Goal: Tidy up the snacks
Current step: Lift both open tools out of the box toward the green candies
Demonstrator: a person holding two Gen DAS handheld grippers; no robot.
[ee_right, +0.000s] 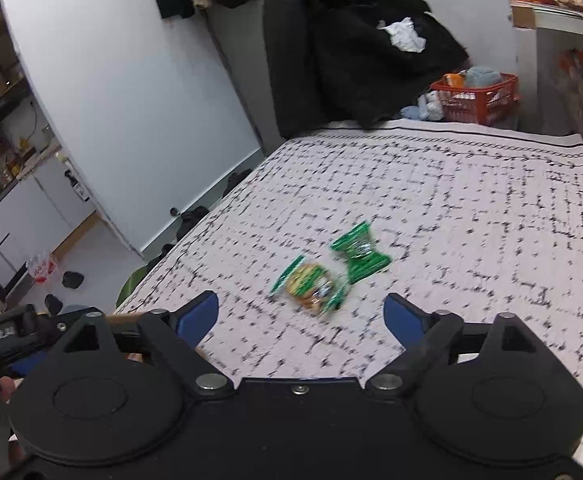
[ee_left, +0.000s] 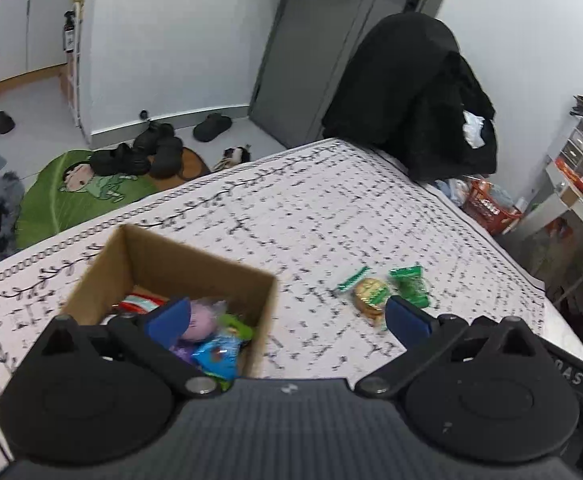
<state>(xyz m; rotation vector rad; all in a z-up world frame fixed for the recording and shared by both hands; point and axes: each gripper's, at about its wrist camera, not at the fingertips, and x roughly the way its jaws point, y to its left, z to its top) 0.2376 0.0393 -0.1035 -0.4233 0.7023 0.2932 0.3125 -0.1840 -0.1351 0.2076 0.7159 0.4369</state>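
Observation:
An open cardboard box stands on the patterned table and holds several snacks, among them a pink one and a blue packet. My left gripper is open and empty above the box's right wall. Two snacks lie on the cloth right of the box: a wrapped cookie and a green packet. In the right wrist view the cookie and the green packet lie just ahead of my right gripper, which is open and empty.
The patterned tablecloth covers the table. A chair draped in black clothes stands at the far edge. An orange basket and a metal shelf are beyond on the right. Shoes and a green mat lie on the floor left.

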